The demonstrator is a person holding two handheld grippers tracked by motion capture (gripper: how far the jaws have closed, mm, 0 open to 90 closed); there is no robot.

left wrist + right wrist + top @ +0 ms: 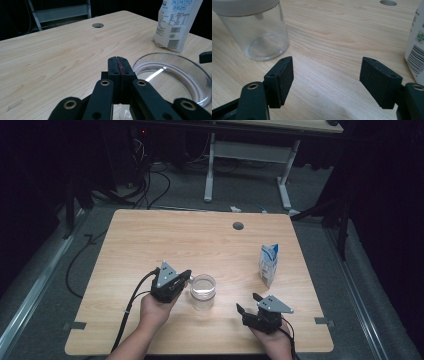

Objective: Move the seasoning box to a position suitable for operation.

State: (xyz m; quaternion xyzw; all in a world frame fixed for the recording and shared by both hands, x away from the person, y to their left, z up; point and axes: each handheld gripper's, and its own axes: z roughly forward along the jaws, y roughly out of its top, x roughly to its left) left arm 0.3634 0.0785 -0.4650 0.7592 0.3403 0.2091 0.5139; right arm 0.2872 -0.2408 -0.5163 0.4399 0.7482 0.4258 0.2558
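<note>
Wooden and pale, the surface (150, 245) is carrying a clear glass jar (203, 291) near its front middle. The jar is standing upright with its mouth open to the top — it looks empty inside.

The left gripper (186, 277) is sitting just beside the jar, on its left, and is pointing at it. Its jaws are pressed tight together with nothing between them. In the left gripper view the closed jaws are hanging right at the jar's round rim (172, 72); whether they are touching it, I cannot tell.

The right gripper (248, 302) is resting to the right of the jar, nearer the front edge and apart from it. Its jaws are standing wide apart, with only bare wood between them. In the right gripper view the jar (257, 32) is sitting farther off, to the left.

A white and blue carton (268, 264) is standing upright on the right side of the surface — well apart from the jar.
</note>
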